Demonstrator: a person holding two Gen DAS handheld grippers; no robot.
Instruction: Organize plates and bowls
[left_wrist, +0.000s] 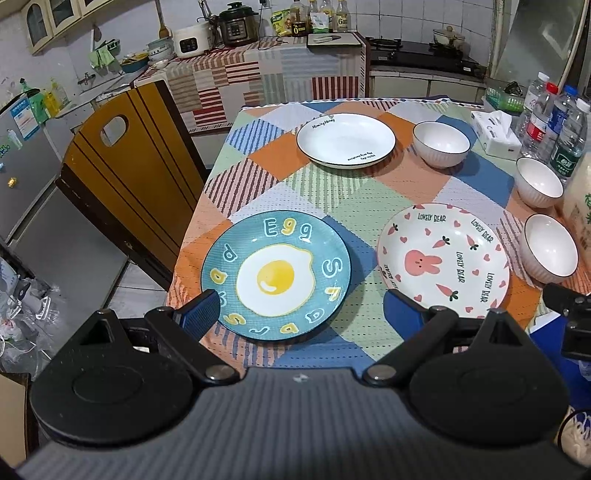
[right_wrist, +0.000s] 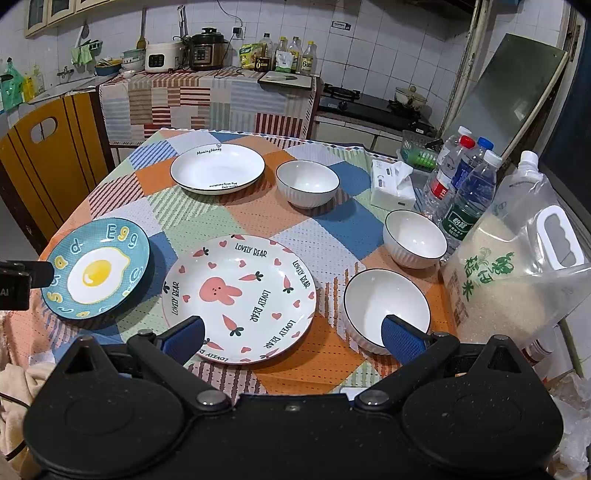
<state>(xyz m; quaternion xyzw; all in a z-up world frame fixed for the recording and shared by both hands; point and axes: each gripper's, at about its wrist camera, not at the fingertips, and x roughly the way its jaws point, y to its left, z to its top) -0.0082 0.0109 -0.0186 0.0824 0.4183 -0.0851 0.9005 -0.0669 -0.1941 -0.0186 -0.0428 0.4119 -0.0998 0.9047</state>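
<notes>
A teal egg plate (left_wrist: 275, 275) (right_wrist: 96, 272) lies at the table's near left. A rabbit plate (left_wrist: 443, 260) (right_wrist: 239, 297) lies beside it on the right. A plain white plate (left_wrist: 346, 140) (right_wrist: 217, 168) lies at the back. Three white bowls stand on the right: far (left_wrist: 440, 144) (right_wrist: 307, 183), middle (left_wrist: 538, 181) (right_wrist: 414, 238), near (left_wrist: 550, 248) (right_wrist: 386, 308). My left gripper (left_wrist: 301, 314) is open and empty above the egg plate's near edge. My right gripper (right_wrist: 293, 338) is open and empty, spanning the rabbit plate's near edge and the near bowl.
A tissue box (right_wrist: 393, 184), water bottles (right_wrist: 467, 195) and a large rice bag (right_wrist: 513, 273) crowd the table's right side. A wooden chair (left_wrist: 125, 173) stands left of the table. The kitchen counter (left_wrist: 266, 70) lies behind.
</notes>
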